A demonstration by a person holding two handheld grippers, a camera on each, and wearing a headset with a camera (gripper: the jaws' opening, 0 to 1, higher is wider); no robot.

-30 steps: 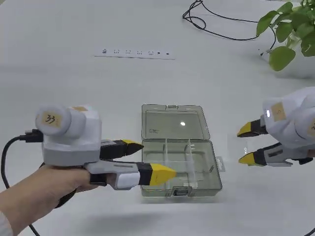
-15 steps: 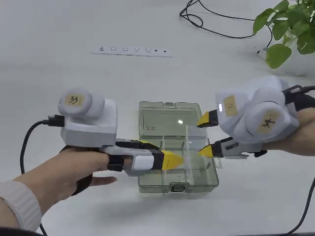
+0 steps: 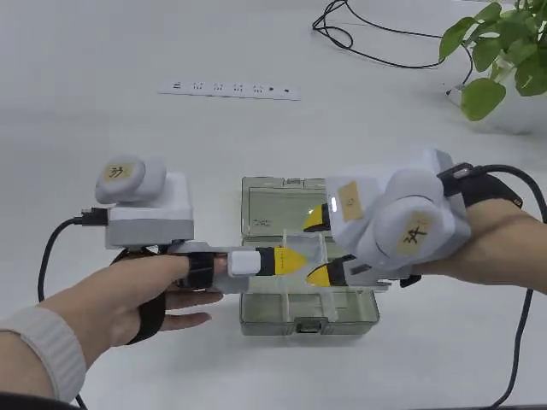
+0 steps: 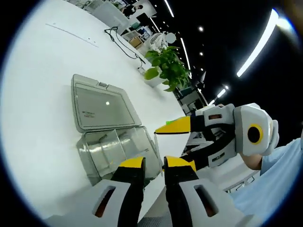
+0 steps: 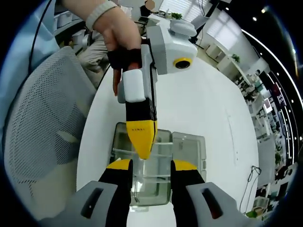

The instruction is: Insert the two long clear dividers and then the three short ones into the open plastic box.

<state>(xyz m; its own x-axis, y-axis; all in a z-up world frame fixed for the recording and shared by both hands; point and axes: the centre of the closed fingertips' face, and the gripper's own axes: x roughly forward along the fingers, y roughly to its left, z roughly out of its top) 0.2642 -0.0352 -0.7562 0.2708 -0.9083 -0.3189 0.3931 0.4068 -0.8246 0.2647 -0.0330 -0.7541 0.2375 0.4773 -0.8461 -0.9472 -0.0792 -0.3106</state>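
The open clear plastic box point(image 3: 272, 323) lies mid-table with its lid point(image 3: 286, 203) folded back, and clear dividers point(image 3: 323, 249) stand inside the base. My left gripper point(image 3: 295, 260) reaches in from the left, shut, its yellow tip over the middle of the base. My right gripper point(image 3: 318, 248) comes from the right, open, with one jaw on each side of that tip. In the right gripper view the left gripper point(image 5: 144, 149) points down at a clear divider point(image 5: 142, 164) between my right gripper's point(image 5: 149, 165) spread jaws. In the left gripper view my left gripper point(image 4: 155, 163) hangs over the box point(image 4: 109, 146).
A white power strip point(image 3: 231, 88) lies at the back. A black cable point(image 3: 376, 47) and a potted plant point(image 3: 504, 51) sit at the far right. A grey mesh chair point(image 5: 42, 123) stands beyond the table edge. Cables trail from both grippers.
Both grippers moved inward from the sides to meet over the box. The left gripper's jaws went from open to shut. The right gripper stayed open.
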